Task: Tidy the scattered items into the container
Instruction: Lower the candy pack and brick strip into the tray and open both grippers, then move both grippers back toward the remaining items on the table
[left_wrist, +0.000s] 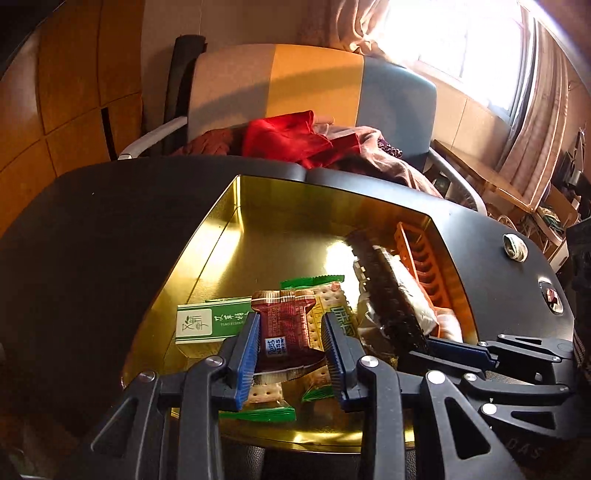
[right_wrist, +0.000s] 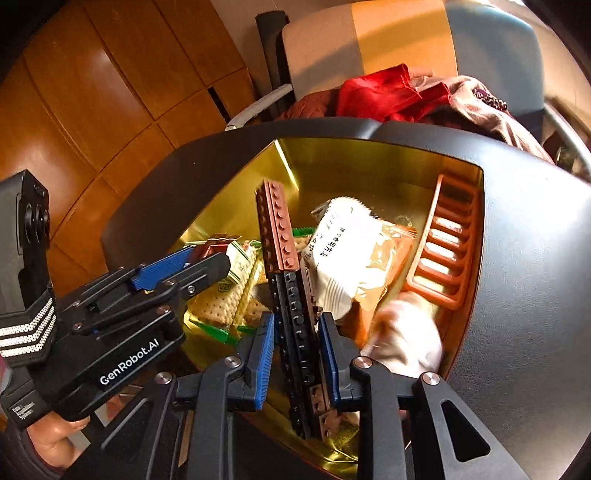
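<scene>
A gold tin (left_wrist: 221, 229) lies open on the black table. My left gripper (left_wrist: 290, 339) hangs over the tin's near side, shut on a dark red snack packet (left_wrist: 286, 325), above cracker packets (left_wrist: 328, 299) and a green-and-white box (left_wrist: 207, 325). My right gripper (right_wrist: 295, 343) is shut on a long brown-and-black studded brick bar (right_wrist: 280, 236), which stands tilted with its lower end inside the tin (right_wrist: 369, 158). Beside the bar lie a white snack pack (right_wrist: 347, 251) and an orange slatted rack (right_wrist: 443, 251). The left gripper (right_wrist: 207, 258) shows at the left of the right wrist view.
The black table (left_wrist: 92, 240) surrounds the tin, with a small round object (left_wrist: 514, 248) and a small red-brown piece (left_wrist: 552, 295) on its right part. Behind the table stands a chair (left_wrist: 295, 77) piled with red and brown clothes (left_wrist: 288, 136). A blurred white packet (right_wrist: 406, 339) lies in the tin's near right corner.
</scene>
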